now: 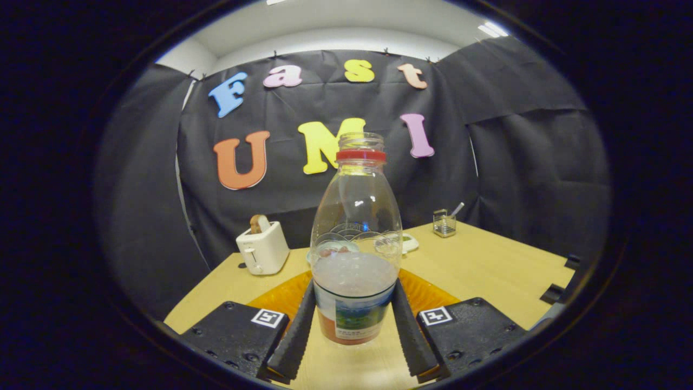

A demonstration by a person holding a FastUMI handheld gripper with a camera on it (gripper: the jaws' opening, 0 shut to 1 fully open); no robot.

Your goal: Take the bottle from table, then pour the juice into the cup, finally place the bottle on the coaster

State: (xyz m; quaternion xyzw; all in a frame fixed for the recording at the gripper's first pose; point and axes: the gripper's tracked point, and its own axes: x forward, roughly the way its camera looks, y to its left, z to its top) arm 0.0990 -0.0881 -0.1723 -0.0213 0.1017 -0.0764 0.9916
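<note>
A clear plastic bottle (355, 244) with a red neck ring and no cap stands upright between my fingers. Pale juice fills roughly its lower third, above a printed label. My gripper (354, 287) is shut on the bottle, one finger (299, 325) pressing its left side and the other finger (410, 325) its right. An orange coaster (433, 295) lies on the wooden table (487, 271) just behind the bottle and partly hidden by it. I cannot tell whether the bottle's base rests on the table or hangs just above it.
A white toaster (262, 250) with a slice of bread in it stands at the table's back left. Behind the bottle lie a small dish (327, 250) and a white object (409, 244). A small clear glass container (444, 223) with a stick in it sits at the back right.
</note>
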